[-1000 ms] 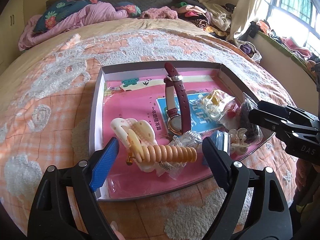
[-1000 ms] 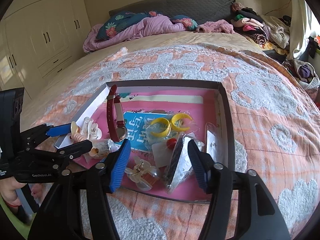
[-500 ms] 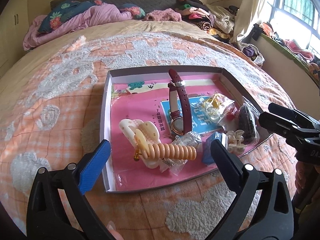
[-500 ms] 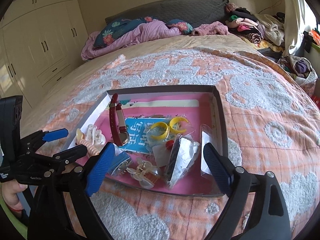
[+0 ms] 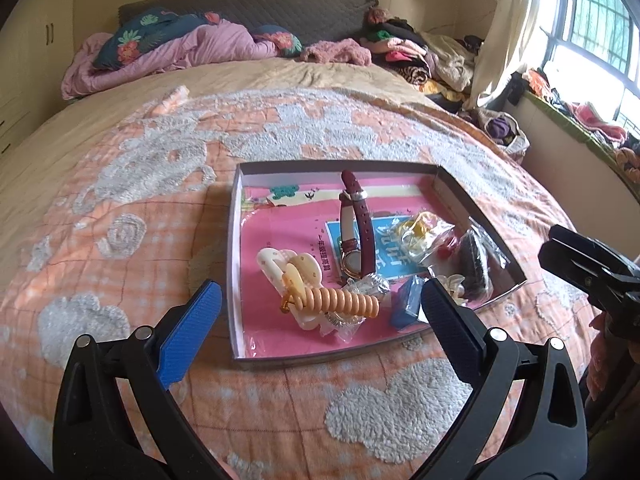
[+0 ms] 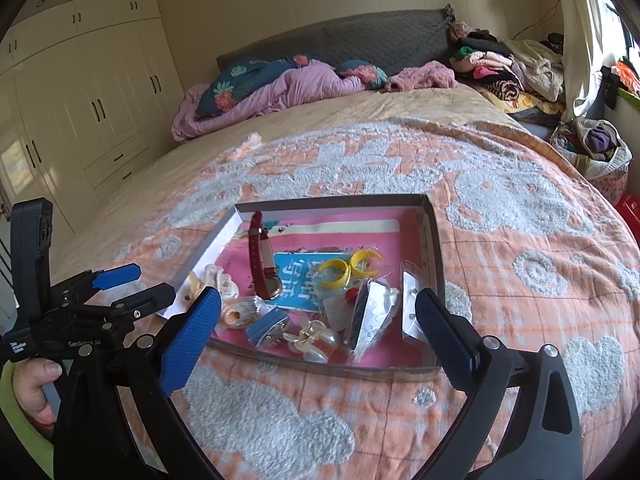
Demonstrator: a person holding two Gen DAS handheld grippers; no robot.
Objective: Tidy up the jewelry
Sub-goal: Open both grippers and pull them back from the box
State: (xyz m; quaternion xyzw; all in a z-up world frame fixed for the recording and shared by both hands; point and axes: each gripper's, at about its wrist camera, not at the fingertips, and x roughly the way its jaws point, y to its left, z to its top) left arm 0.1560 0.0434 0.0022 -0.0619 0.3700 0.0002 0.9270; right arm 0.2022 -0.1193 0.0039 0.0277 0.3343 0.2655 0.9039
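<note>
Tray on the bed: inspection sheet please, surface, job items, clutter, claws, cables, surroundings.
Surface: patterned blanket on the bed.
Job's things: tray holds red-strap watch, cream hair clip, coiled hair tie, yellow bangles, blue box, bagged pieces.
Clutter: clothes heap, purple quilt.
Grippers: left claw and right claw open, empty, short of the tray.
Cables: nothing seen.
Surroundings: wardrobe, window.

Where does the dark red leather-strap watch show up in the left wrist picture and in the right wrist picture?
Left wrist: the dark red leather-strap watch stands on edge in the middle of the shallow grey box, right of centre.
Right wrist: the watch is in the box's left half, left of centre.
Shared landmark: the blue printed card lying beside the watch face.
</note>
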